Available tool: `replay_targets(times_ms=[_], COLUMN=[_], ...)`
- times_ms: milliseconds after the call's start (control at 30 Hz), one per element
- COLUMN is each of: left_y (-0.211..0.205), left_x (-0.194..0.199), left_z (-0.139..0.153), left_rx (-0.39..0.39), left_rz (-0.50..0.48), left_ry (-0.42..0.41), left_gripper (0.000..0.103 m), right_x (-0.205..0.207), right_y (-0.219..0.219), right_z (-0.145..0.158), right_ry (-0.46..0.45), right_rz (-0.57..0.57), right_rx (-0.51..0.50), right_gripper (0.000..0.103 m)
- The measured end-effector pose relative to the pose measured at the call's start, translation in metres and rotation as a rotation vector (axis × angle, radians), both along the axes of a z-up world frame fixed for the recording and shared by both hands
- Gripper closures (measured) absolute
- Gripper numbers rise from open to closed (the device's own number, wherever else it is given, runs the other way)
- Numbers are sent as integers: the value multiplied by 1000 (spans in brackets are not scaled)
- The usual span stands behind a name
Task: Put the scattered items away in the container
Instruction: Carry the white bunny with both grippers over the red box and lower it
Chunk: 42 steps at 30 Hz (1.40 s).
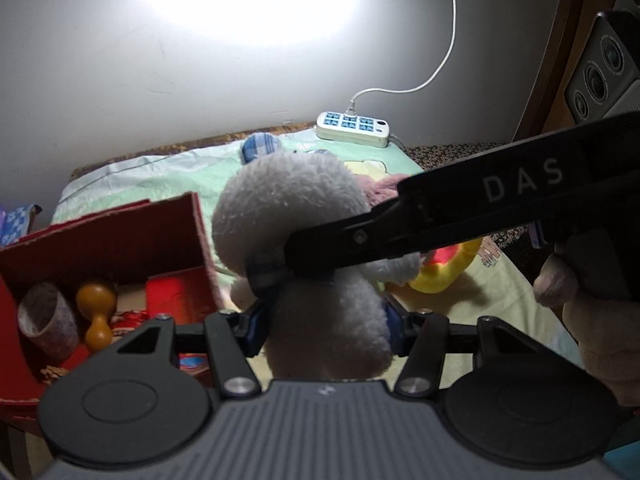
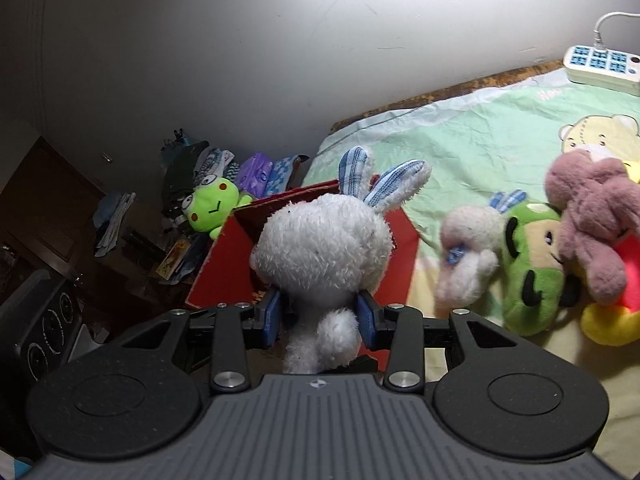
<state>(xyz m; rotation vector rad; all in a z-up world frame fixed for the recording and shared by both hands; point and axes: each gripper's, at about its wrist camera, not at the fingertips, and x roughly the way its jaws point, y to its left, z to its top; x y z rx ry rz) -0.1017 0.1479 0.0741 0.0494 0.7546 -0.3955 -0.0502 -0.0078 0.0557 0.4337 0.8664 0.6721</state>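
A white plush rabbit [image 1: 296, 204] with blue checked ears [image 2: 384, 184] hangs above the bed, just right of the red cardboard box [image 1: 120, 236]. My left gripper [image 1: 326, 320] is shut on its body, blue pads pressed into both sides. From the right, my right gripper [image 1: 272, 272] reaches in and clamps the neck. In the right wrist view that gripper [image 2: 322, 312] pinches the rabbit [image 2: 324, 248] below the head, with the box [image 2: 224, 276] behind it. A tape roll [image 1: 48, 320] and a wooden gourd [image 1: 96, 312] lie in the box.
On the green sheet [image 2: 460, 140] lie a smaller white rabbit [image 2: 468, 256], a green plush [image 2: 532, 272], a pink plush [image 2: 588, 216] and a yellow and red plush [image 2: 612, 320]. A power strip [image 1: 352, 128] sits by the wall. A green frog plush [image 2: 212, 204] rests on clutter beyond the box.
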Motion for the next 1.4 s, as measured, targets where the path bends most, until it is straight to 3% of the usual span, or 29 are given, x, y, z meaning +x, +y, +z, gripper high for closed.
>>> replay_targets(times_ms=[267, 467, 700, 933, 1133, 1267, 1400], left_y=[82, 134, 181, 195, 209, 212, 218], left_x=[5, 19, 46, 61, 61, 56, 54], left_z=[13, 4, -28, -54, -59, -59, -65], left_rx=[47, 102, 106, 171, 174, 166, 159], left_rz=[107, 187, 246, 272, 265, 263, 282], left_ry=[-70, -85, 10, 55, 64, 87, 115], left_gripper=[45, 45, 46, 46, 46, 56, 58], right_x=[20, 42, 74, 90, 96, 96, 99], right_y=[84, 140, 183, 202, 211, 218, 233], right_z=[4, -6, -45, -78, -96, -100, -103], right_ry=[-91, -115, 17, 146, 204, 221, 236], right_rz=[61, 103, 91, 54, 36, 83, 158], right_rx=[50, 81, 118, 159, 119, 106, 37], right_gripper=[61, 61, 62, 63, 65, 66, 66])
